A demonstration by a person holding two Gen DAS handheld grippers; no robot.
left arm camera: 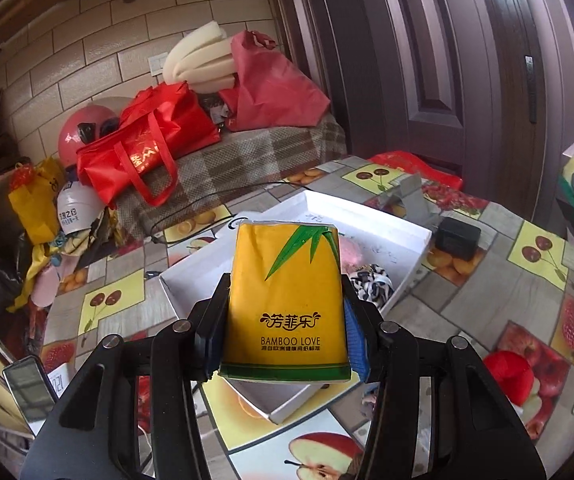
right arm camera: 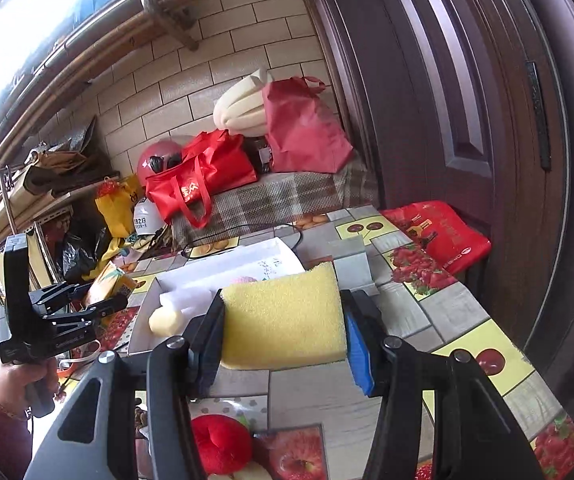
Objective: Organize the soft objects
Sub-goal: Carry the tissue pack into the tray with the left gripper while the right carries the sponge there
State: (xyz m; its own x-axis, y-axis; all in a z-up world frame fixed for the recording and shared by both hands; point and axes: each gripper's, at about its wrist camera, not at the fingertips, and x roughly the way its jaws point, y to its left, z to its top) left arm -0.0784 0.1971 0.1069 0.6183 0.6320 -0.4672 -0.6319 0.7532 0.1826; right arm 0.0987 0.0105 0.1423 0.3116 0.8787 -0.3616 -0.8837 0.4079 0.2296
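1. One yellow tissue pack (left arm camera: 287,296), squeezed by the left gripper (left arm camera: 283,312), is held above the white box (left arm camera: 387,216); its long axis runs forward along the fingers.
2. One yellow sponge (right arm camera: 283,316) is pinched in the right gripper (right arm camera: 283,320) above the table (right arm camera: 439,304), its long axis crosswise between the pads.
3. One red soft ball (right arm camera: 221,444) lies at the near table edge.

Yellow tissue pack (left arm camera: 285,300), yellow sponge (right arm camera: 283,316)
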